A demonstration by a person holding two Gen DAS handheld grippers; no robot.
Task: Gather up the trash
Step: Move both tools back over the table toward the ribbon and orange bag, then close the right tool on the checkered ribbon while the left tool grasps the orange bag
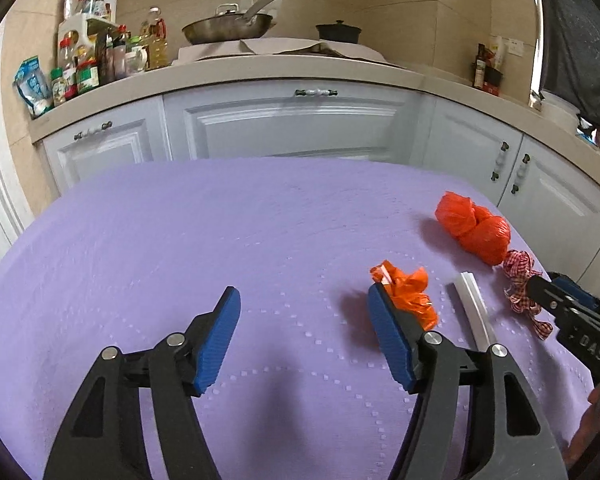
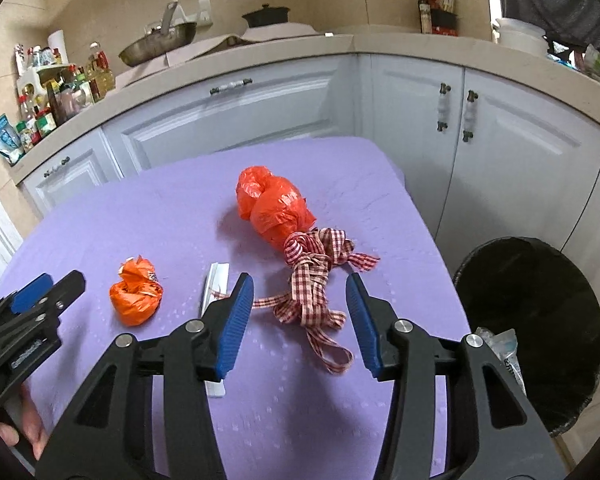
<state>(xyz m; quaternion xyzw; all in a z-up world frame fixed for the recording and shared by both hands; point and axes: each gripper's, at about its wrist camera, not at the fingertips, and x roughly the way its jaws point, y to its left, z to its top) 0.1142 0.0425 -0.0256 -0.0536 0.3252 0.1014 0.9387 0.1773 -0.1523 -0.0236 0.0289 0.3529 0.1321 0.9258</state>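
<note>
My left gripper: jaws apart, nothing held; crumpled orange wrapper at 1 o'clock. Right gripper: spread, straddling the gingham ribbon at 12. Likely light, floppy; pinch the knotted bunch.

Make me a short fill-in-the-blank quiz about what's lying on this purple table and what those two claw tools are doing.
1. The right gripper hangs open over the red-and-white ____ ribbon.
2. The left gripper is open and holds ____.
3. The white plastic strip lies between the checked ribbon and the small crumpled ____ wrapper.
4. Beside the purple tablecloth stands a bin lined with a ____ bag.

Missing words: checked; nothing; orange; black
</note>
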